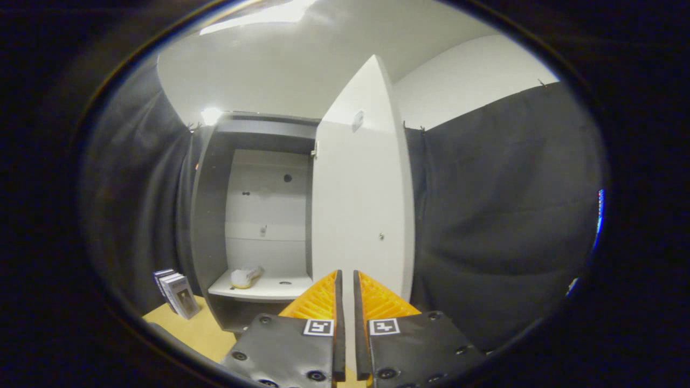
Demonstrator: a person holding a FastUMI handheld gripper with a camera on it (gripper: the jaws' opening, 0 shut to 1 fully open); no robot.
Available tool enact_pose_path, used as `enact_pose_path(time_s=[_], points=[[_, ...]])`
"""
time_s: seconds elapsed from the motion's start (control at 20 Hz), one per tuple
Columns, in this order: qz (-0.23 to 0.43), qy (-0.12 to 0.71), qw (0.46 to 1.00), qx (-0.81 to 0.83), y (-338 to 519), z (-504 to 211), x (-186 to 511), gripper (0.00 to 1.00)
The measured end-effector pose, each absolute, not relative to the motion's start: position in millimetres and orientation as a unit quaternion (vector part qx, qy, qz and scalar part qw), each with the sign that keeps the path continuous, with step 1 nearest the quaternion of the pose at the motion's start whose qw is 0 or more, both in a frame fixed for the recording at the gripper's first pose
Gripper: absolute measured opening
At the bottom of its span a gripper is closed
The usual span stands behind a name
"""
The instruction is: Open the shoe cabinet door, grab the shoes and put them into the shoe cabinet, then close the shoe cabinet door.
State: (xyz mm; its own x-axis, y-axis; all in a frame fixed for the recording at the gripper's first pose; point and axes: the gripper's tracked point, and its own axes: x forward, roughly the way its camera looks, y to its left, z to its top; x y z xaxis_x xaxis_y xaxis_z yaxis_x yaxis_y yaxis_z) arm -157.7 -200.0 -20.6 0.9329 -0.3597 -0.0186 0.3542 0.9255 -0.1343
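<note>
Beside cabinet: tall white flat-panel door (362,215), swung open for access.
Shelf (269,288): 1 pale shoe (246,276), already stowed.
Gripper (345,285): fingers nearly together, empty.

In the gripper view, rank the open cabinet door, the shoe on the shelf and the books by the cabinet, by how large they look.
1. Open cabinet door, by far the largest.
2. Books standing left of the cabinet.
3. Shoe on the shelf, deeper in and so perhaps shrunk by distance; 2 and 3 look close.
The gripper has its fingers nearly together, holding nothing.
</note>
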Motion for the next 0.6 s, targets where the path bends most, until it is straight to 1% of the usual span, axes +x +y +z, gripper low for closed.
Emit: enact_pose_path(time_s=[0.15,0.35,0.6], points=[[-0.143,0.052,0.987,-0.052,-168.9,-67.2,-146.0,0.1],[-0.097,0.115,0.989,-0.011,-136.2,-162.7,-132.8,0.1],[-0.063,0.217,0.973,0.045,-109.4,-294.8,-144.3,0.2]])
